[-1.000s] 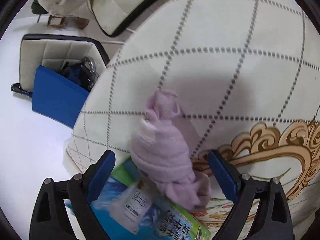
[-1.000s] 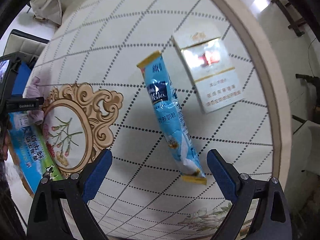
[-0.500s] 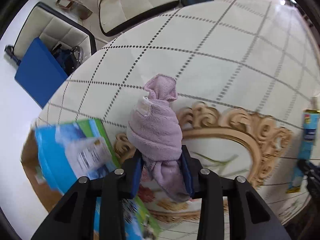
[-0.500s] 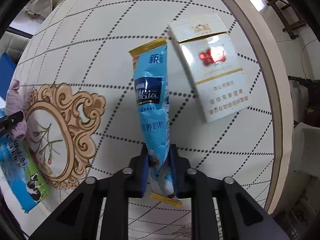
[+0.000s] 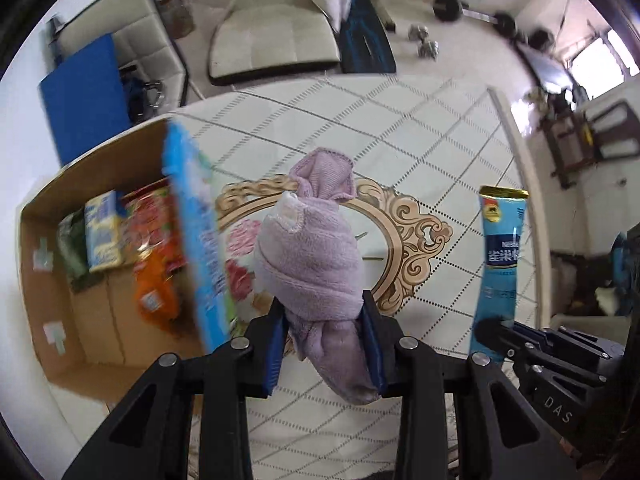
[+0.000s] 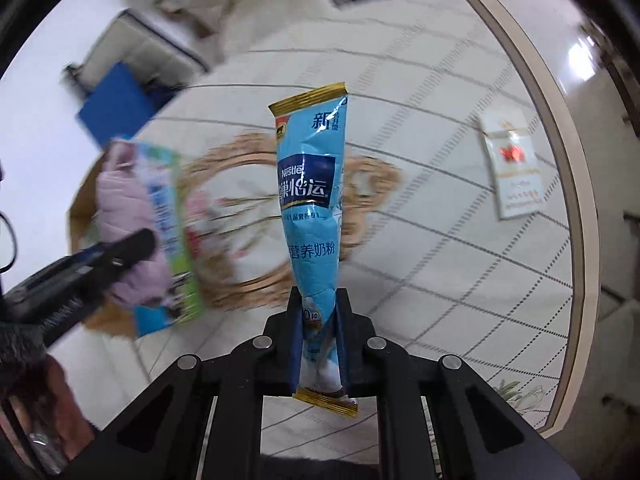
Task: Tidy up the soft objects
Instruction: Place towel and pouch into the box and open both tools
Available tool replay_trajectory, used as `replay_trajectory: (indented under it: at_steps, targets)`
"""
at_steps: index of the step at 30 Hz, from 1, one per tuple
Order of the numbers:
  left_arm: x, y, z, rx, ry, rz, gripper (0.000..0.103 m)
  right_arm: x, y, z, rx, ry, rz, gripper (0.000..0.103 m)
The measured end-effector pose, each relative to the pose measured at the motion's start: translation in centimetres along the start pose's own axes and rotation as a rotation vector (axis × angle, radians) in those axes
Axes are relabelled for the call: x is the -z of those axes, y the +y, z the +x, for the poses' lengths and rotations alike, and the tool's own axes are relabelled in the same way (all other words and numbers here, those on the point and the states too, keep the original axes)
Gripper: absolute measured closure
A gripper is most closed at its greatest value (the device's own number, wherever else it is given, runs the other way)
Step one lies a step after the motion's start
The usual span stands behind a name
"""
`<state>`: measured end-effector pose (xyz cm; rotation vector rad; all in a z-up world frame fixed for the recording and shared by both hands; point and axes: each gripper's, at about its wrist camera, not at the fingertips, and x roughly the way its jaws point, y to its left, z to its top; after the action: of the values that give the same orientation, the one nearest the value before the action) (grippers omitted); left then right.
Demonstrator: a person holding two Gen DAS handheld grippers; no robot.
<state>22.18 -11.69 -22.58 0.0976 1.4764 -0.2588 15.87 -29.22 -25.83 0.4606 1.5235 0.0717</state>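
Above the table point(image 5: 420, 128), left tool point(image 5: 326, 344) clamping lilac cloth bundle point(image 5: 310, 264), right tool point(image 6: 318, 340) pinching blue sachet point(image 6: 310, 200)

Open desk point(image 5: 420, 128) stretches ahead; a raised blue flap point(image 5: 196, 232) (1 obstacle) bars the packed cardboard box point(image 5: 44, 216) at left.

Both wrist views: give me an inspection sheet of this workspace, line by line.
Surface: round table, cream grid pattern, gold floral medallion.
Job's things: purple rolled cloth and blue milk powder sachet, both lifted.
Clutter: white cigarette pack on the table; cardboard box holding snack packets; blurred blue-green packet at the box.
Grippers: left gripper shut on the cloth; right gripper shut on the sachet.
Cables: nothing seen.
Surroundings: cream chairs, barbell on the floor.
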Motion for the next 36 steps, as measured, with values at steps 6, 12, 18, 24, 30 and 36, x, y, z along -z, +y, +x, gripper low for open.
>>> replay_trajectory:
  at_steps: [6,12,18,24,30,36]
  targets:
    - [2.6,8.0,-6.0,0.025,-0.076,-0.077,0.072,1.4,8.4,-3.4,-0.076,-0.036,-0.102,0.088]
    - [4.2,17.2,-8.8,-0.051,-0.095,-0.144,0.072,1.4,17.7,-1.8,-0.08,-0.03,-0.192,0.088]
    - [3.9,24.4,-6.4,-0.104,-0.038,-0.199,0.072,-0.6,23.6,4.3,0.015,0.006,-0.231,0.088]
    - [3.4,29.1,-0.6,-0.159,0.07,-0.211,0.072,-2.5,25.4,10.1,0.113,0.058,-0.231,0.088]
    - [3.4,31.3,3.9,-0.187,0.166,-0.196,0.071,-3.5,26.2,13.0,0.18,0.077,-0.241,0.088]
    - [3.8,32.3,5.7,-0.214,0.239,-0.214,0.067,-4.3,26.2,13.8,0.235,0.069,-0.238,0.087]
